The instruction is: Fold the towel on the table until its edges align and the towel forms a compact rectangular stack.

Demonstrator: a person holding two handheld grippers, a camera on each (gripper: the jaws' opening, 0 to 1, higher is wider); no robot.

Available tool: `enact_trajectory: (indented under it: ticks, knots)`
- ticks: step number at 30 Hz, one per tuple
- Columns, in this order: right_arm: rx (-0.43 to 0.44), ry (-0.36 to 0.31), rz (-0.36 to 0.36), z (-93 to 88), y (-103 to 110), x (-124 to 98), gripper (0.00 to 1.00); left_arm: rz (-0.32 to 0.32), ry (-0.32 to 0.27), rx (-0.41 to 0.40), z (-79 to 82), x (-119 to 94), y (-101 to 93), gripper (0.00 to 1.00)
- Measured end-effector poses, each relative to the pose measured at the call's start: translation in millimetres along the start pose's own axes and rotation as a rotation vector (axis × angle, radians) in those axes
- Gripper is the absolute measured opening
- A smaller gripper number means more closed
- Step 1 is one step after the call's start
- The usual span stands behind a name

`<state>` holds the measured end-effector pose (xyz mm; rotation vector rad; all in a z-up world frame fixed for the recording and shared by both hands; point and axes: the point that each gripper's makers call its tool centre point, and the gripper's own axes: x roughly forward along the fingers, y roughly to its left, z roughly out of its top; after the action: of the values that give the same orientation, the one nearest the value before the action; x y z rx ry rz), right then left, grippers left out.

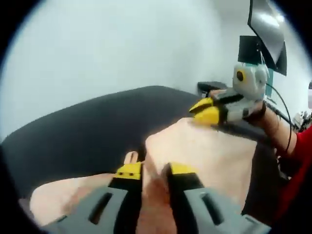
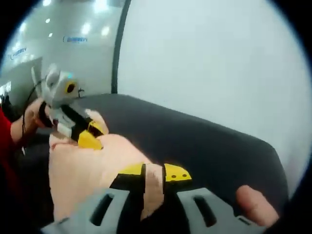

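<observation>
Near, the left gripper (image 1: pixel 155 171) pinched the pink towel (image 1: pixel 209 151). The right gripper (image 2: pixel 153 174) pinched it too. The towel hung lifted over the dark table (image 1: pixel 87 131). A loose pinch could drop one edge and spoil the fold.

A dark, matte table (image 1: pixel 87 131) with a rounded edge stands against a plain, pale wall (image 1: pixel 122 44) that looks evenly lit. In the left gripper view, a dark angled panel (image 1: pixel 267 29) hangs at upper right. In the right gripper view, a dark vertical post (image 2: pixel 118 46) borders the pale wall panel (image 2: pixel 209 58); beyond it, a grey wall and bright round ceiling lights (image 2: pixel 100 6) recede.
</observation>
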<state>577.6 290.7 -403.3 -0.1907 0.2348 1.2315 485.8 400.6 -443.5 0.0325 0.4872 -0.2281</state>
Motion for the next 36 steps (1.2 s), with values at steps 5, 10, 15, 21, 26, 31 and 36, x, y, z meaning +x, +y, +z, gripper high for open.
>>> enact_trajectory:
  ticks: [5,10,15,21,26,31,36]
  knots:
    - [0.082,0.044,-0.004,-11.3,-28.2,-18.2,0.05,0.017,-0.162,0.002,30.6,-29.6,-13.9,0.31]
    - [0.084,0.088,0.089,-33.1,-7.8,-1.7,0.04,-0.031,-0.228,0.177,22.4,-40.9,-55.1,0.29]
    - [0.076,0.153,0.107,-44.4,-5.8,11.7,0.0,-0.169,-0.288,0.231,8.7,-50.3,-122.4,0.29]
    - [0.076,0.112,0.047,-28.2,-14.3,13.2,0.0,-0.164,-0.165,0.298,-25.8,-30.9,-140.5,0.29]
    - [0.015,0.086,-0.007,-21.3,-24.5,14.1,0.0,-0.192,-0.189,0.247,-19.8,-34.0,-141.5,0.29]
    - [0.086,0.086,0.027,-25.0,-13.5,4.8,0.02,-0.07,-0.139,0.297,-25.6,-49.0,-111.7,0.27]
    - [0.035,-0.065,0.095,16.5,42.1,-21.3,0.04,0.006,-0.108,0.39,-32.1,-72.5,-87.4,0.27]
